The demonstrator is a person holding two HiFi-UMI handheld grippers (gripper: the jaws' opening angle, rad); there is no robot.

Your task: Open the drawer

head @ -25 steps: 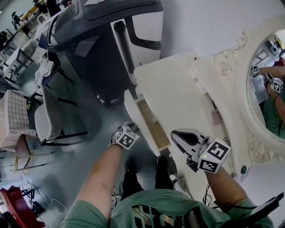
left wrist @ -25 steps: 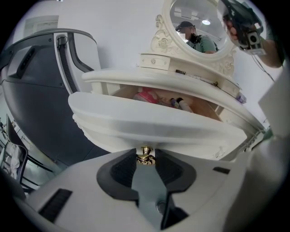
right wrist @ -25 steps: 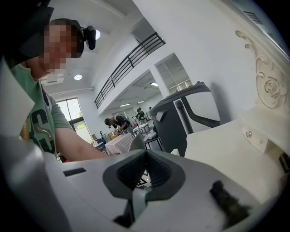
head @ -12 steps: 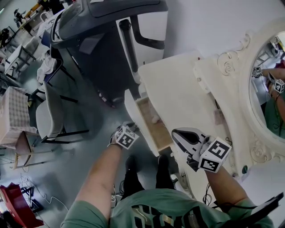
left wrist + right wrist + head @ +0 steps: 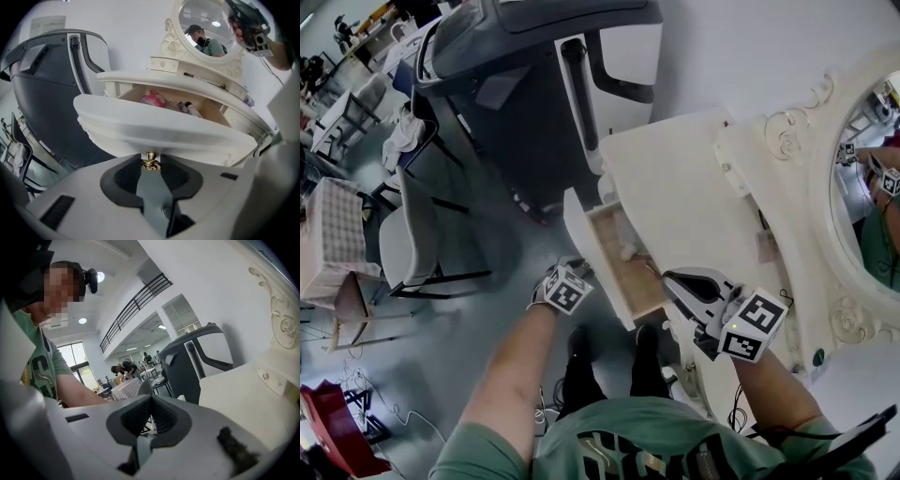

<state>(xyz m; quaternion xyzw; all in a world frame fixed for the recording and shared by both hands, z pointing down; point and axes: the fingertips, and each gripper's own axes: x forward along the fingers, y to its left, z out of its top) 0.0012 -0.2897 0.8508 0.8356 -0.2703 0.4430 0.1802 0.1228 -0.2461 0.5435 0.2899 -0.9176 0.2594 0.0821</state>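
Note:
The white dressing table's drawer (image 5: pixel 623 277) stands partly pulled out, its curved front (image 5: pixel 159 129) facing my left gripper. My left gripper (image 5: pixel 151 164) is shut on the small brass knob (image 5: pixel 151 161) at the middle of that front; in the head view it (image 5: pixel 579 270) sits just left of the drawer. Inside the drawer lie a pink item (image 5: pixel 152 99) and small bottles (image 5: pixel 190 108). My right gripper (image 5: pixel 673 278) hovers over the table's near corner, shut and holding nothing (image 5: pixel 151 399).
The table top (image 5: pixel 675 187) carries an ornate oval mirror (image 5: pixel 867 187) at the right. A large grey machine (image 5: pixel 506 56) stands beyond the table's far-left corner. Chairs (image 5: pixel 403 244) and tables are at the left. The person's shoes (image 5: pixel 577 347) are below the drawer.
The drawer has slid further out of the table, showing more of its inside, with the left gripper still on the knob. The right gripper has stayed where it was.

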